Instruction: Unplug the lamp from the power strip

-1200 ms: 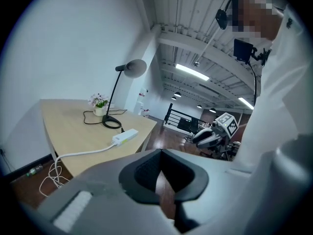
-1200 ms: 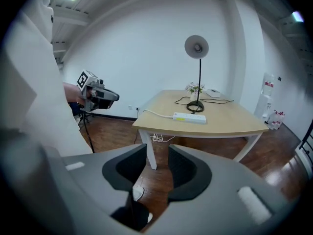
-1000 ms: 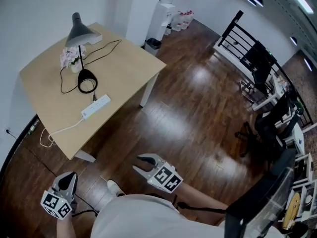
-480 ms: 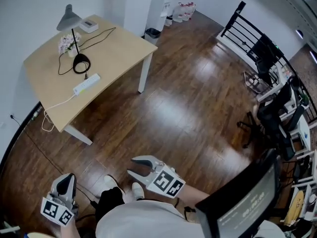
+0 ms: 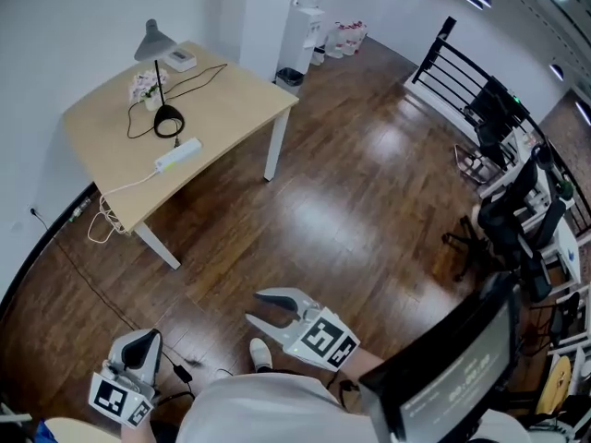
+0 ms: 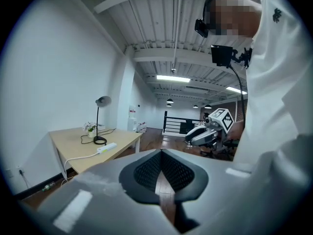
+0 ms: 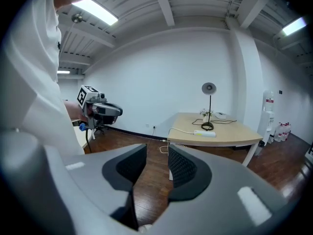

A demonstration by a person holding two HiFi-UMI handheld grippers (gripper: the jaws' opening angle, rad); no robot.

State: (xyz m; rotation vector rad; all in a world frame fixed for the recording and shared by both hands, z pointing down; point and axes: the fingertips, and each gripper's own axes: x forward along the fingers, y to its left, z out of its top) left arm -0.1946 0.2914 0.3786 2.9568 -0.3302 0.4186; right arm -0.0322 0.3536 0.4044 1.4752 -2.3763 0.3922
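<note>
The lamp (image 5: 154, 35) is grey and black, the power strip (image 5: 178, 155) white, the table (image 5: 226, 109) pale tan, the floor (image 5: 360, 210) dark brown.

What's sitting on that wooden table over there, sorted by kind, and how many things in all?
lamp: 1
power strip: 1
small potted plant: 1
white box: 1
Total: 4

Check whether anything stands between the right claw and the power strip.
Nothing visible does. Only open wood floor lies between the right claw and the table; the power strip lies uncovered near its edge.
</note>
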